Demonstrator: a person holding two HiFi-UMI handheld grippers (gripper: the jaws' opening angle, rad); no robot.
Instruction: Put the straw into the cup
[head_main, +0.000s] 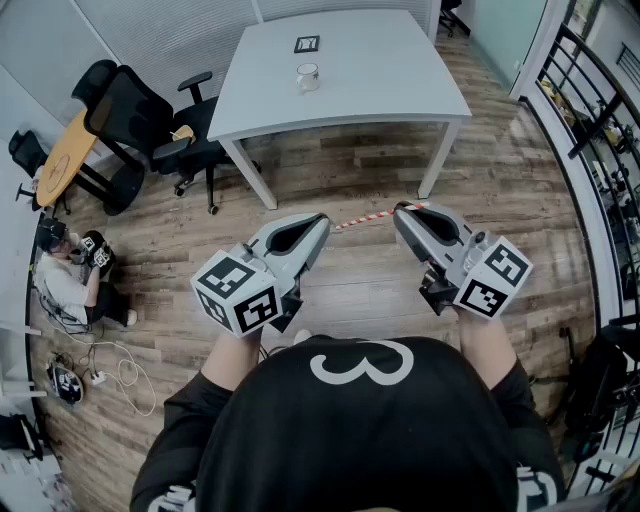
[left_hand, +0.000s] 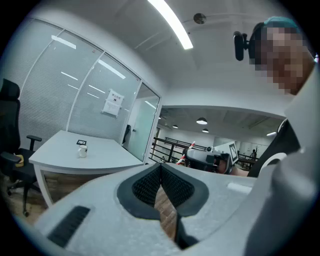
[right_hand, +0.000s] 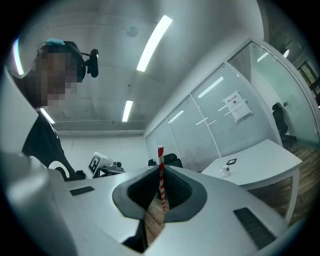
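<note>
Straw (head_main: 365, 219) clamped in right gripper (head_main: 401, 208), cup (head_main: 308, 77) on table (head_main: 385, 70)

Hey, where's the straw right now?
Head view: the red-and-white straw is clamped in the right gripper, its free end pointing at the left gripper, over the wood floor short of the white table.

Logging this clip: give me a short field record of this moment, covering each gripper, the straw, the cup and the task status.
left gripper: fingers together, nothing between them
right gripper: shut on the straw
straw: red-and-white striped, its free length pointing toward the left gripper
cup: white mug, upright on the table, near a marker card
table: white, across the wood floor ahead of the person
task status: straw not yet in cup; both grippers held over the floor, short of the table
other: a seated person on the floor at left
</note>
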